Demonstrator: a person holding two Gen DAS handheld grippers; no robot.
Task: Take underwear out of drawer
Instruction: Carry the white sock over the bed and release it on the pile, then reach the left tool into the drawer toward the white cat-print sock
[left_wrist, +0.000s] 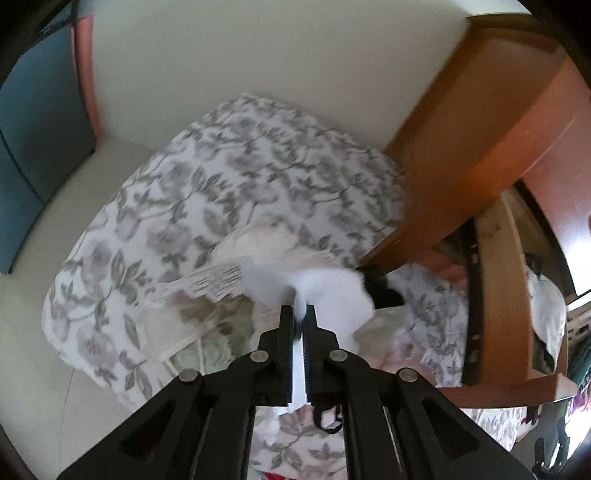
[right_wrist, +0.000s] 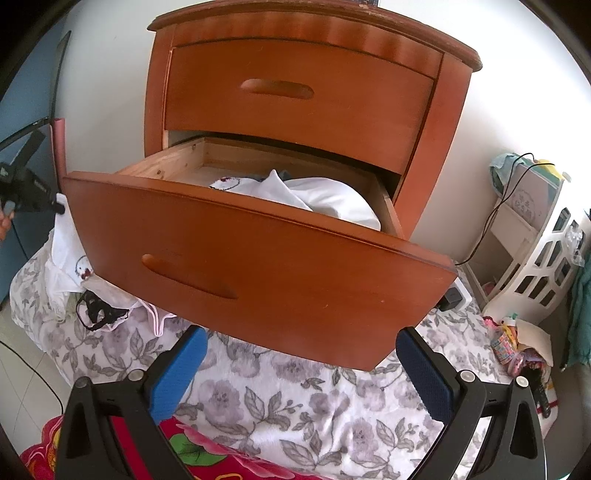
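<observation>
My left gripper (left_wrist: 298, 309) is shut on a piece of white underwear (left_wrist: 328, 290), pinched between its black fingers just above a pile of pale and lace-trimmed garments (left_wrist: 236, 273) on the floral bedspread. In the right wrist view the same gripper (right_wrist: 55, 207) sits at the far left with the white underwear (right_wrist: 66, 240) hanging from it onto the pile. The lower drawer (right_wrist: 258, 258) of the wooden nightstand is pulled out, with white clothes (right_wrist: 325, 201) inside. My right gripper (right_wrist: 301, 354) stands open below the drawer front, with nothing between its blue pads.
A black lace garment (right_wrist: 96, 310) lies on the floral bedspread (right_wrist: 280, 398) beside the pile. The upper drawer (right_wrist: 288, 96) is closed. A white rack (right_wrist: 535, 258) with a black cable and small items stands at the right. A red flowered blanket (right_wrist: 207, 454) lies at the bottom edge.
</observation>
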